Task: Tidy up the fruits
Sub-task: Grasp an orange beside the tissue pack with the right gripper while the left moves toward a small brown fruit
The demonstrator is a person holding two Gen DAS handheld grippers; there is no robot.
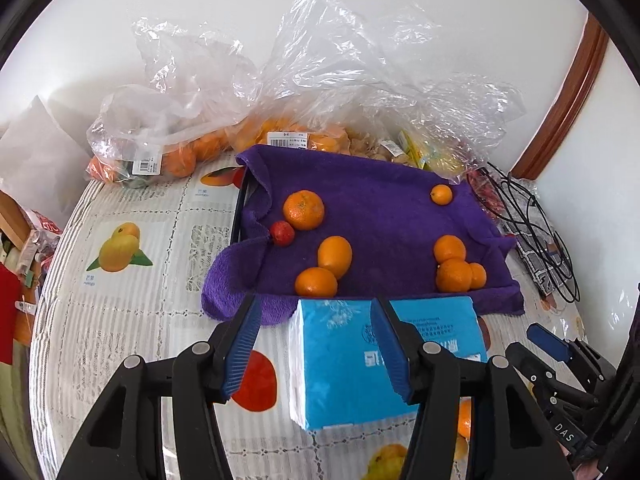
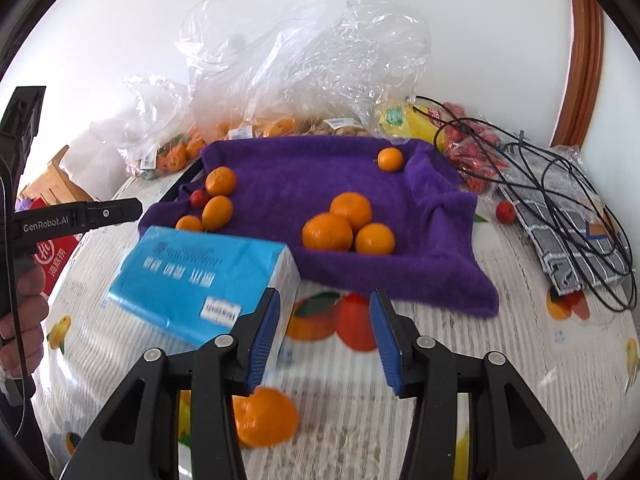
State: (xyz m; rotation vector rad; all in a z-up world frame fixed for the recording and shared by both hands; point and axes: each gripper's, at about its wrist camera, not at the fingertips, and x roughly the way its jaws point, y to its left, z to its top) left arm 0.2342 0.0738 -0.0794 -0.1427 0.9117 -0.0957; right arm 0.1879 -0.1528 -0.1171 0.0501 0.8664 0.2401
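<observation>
A purple towel (image 1: 380, 208) holds several oranges: one group on its left (image 1: 335, 256) beside a small red fruit (image 1: 282, 233), a cluster on its right (image 1: 454, 274), and a small one at the back (image 1: 441, 194). My left gripper (image 1: 316, 344) is open above a blue tissue pack (image 1: 344, 360), its pads clear of the pack. My right gripper (image 2: 325, 340) is open over the tablecloth with nothing between its fingers. One loose orange (image 2: 266, 416) lies on the cloth under its left finger. The right cluster (image 2: 328, 232) sits just ahead on the towel (image 2: 304, 168).
Clear plastic bags of oranges and other fruit (image 1: 180, 148) line the wall behind the towel. Black cables (image 2: 560, 184) lie over a checked cloth at the right, with a small red fruit (image 2: 505, 211) beside them. A hand (image 2: 24, 312) holds the left gripper (image 2: 120, 210).
</observation>
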